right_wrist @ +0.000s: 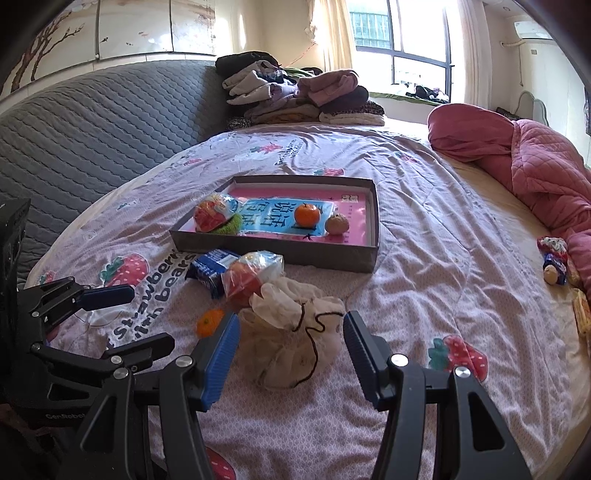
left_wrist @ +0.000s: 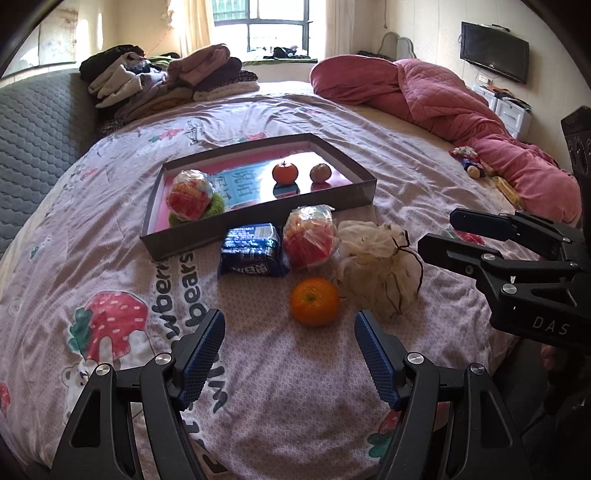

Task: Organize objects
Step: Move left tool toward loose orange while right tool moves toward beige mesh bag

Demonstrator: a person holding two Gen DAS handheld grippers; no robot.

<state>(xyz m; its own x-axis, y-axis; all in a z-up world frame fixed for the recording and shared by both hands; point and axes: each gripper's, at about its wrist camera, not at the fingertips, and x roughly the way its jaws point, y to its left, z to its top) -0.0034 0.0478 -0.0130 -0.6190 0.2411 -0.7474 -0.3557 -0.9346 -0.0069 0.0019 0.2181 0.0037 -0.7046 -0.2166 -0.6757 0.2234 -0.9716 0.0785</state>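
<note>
Box [left_wrist: 364, 192] with wrapped apple [left_wrist: 189, 196], oranges [left_wrist: 284, 172].

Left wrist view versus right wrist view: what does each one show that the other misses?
Only the left wrist view shows the wall-mounted TV and the white drawer unit below it. Only the right wrist view shows the air conditioner and the branch-painted wall panels. Both show the tray with a tangerine inside, the loose tangerine on the bedsheet, the mesh pouch, the blue packet, and both open grippers: left gripper, right gripper.
</note>
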